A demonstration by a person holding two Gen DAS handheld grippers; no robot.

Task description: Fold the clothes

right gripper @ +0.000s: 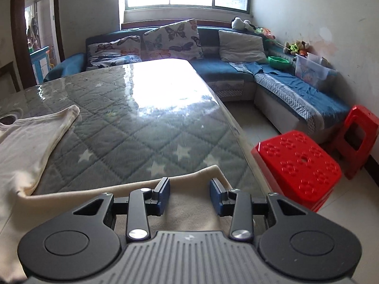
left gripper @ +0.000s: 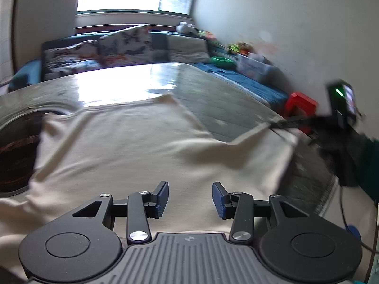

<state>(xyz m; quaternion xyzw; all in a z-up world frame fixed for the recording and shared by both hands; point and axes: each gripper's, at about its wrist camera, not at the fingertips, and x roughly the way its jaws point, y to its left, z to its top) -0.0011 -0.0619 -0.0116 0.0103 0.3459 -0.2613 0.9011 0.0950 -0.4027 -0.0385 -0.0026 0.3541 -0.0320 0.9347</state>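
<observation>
Cream cotton covers most of the near half of the surface (right gripper: 146, 123): a pale T-shirt (left gripper: 132, 142) lies spread on the quilted, star-printed cover under its glossy clear sheet, one sleeve reaching toward the middle of the surface, the rest running along the near edge toward the right-hand corner.

Both sets of tongs stand released. The left tongs (left gripper: 190, 200) hang just above the shirt's body with the blue pads apart and only flat cloth showing in the gap. The right tongs (right gripper: 189, 197) are poised over the shirt's edge near the surface's right-hand side, pads likewise parted and nothing pinched; in the left wrist view, blurred, their tips seem to sit at a raised corner of the fabric, though contact cannot be told.

By my reading, the fold is between grips: the garment is laid out, and fresh holds are being sought. The next move calls for lowering each pair onto a hem or corner, closing on a single layer, then lifting both together so the cloth carries over evenly.
</observation>
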